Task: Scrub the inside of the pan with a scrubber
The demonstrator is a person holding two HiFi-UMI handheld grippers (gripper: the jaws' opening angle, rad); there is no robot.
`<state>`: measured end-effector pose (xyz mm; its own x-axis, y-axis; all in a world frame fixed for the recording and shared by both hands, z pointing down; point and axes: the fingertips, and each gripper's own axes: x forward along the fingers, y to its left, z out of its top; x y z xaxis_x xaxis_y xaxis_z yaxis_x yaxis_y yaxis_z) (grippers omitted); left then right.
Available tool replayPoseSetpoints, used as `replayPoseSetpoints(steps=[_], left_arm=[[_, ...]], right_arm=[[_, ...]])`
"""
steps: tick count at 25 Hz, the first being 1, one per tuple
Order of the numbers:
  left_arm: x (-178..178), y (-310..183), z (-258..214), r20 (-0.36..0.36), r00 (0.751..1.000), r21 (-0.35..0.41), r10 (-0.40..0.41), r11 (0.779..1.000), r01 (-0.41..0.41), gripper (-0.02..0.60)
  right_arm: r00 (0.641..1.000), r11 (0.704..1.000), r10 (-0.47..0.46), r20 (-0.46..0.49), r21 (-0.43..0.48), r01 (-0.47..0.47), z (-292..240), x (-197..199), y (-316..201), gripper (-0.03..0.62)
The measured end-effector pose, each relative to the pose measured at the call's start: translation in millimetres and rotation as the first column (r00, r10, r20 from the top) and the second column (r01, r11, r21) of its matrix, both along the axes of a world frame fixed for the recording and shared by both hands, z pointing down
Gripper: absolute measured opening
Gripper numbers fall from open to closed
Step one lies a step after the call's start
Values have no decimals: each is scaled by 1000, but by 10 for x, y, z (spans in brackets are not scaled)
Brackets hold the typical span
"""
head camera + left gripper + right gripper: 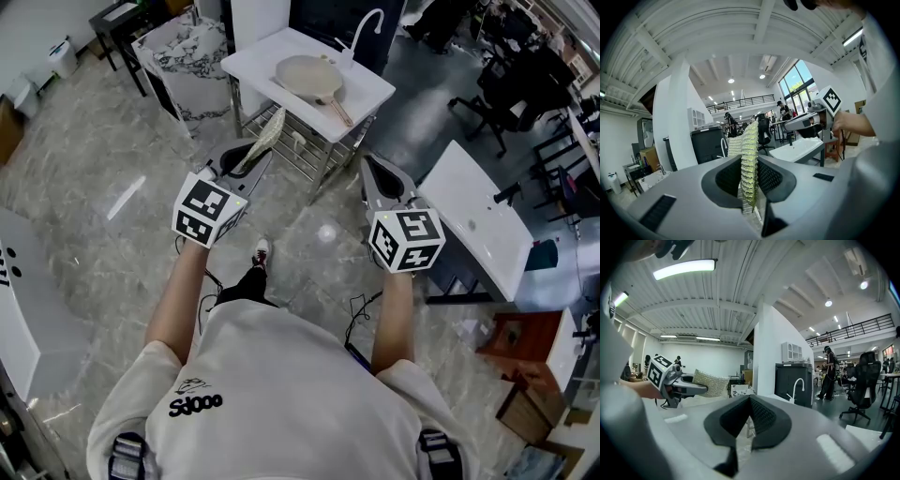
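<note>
Scrubber [267, 136] pinched in left gripper [246, 161], right gripper [373, 165] jaws together; pan [307, 75] on table [258, 58] ahead.

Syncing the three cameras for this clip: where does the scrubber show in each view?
Head view: the scrubber is just left of centre, held by the left gripper.
Left gripper view: centre, edge-on, clamped between the fingers.
Right gripper view: left of centre, sticking out of the left gripper.
Shared landmark: the white faucet.
</note>
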<state>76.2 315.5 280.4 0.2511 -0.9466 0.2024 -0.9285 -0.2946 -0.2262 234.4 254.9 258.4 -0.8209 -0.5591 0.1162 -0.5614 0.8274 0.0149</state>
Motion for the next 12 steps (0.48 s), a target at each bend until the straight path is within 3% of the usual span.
replayPoseSetpoints(steps=[12], left_arm=[[-318, -791, 6, -8, 1000, 32, 23, 999, -23, 69]], right_arm=[[999, 999, 26, -24, 23, -25, 10, -304, -707, 9]])
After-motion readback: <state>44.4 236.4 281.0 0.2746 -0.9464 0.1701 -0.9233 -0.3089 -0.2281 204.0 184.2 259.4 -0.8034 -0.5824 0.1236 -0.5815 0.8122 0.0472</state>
